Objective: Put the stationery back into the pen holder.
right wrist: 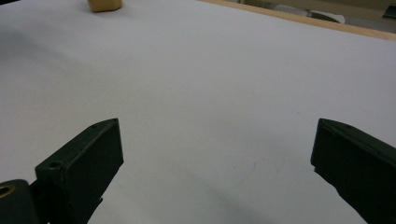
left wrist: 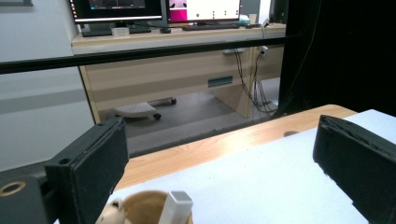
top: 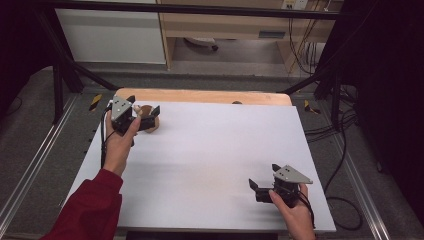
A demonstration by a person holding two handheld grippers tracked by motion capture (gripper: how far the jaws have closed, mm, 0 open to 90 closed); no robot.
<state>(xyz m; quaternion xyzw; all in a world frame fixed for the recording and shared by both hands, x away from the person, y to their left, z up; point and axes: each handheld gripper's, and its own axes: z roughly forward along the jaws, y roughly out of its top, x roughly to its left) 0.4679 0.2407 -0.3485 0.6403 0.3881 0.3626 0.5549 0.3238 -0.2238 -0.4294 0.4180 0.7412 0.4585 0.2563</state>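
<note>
A small brown wooden cup [top: 149, 121] stands near the far left corner of the white sheet [top: 210, 155]. My left gripper [top: 144, 106] is open, with a jaw on either side of the cup and above it. In the left gripper view [left wrist: 224, 163] the cup [left wrist: 144, 205] sits low between the jaws, holding a white rectangular piece [left wrist: 176, 207] and a pale beige piece [left wrist: 111, 214]. My right gripper [top: 264, 176] is open near the front right of the sheet, with nothing between its jaws [right wrist: 215, 163]. Far ahead of it is the tan cup [right wrist: 105, 4].
A bare wooden strip [top: 200, 95] of the table runs along the far edge, with a dark spot [top: 236, 103] in it. Black frame bars [top: 65, 60] and cables [top: 345, 125] flank the table. Beyond the table stands a desk [left wrist: 177, 70] with monitors.
</note>
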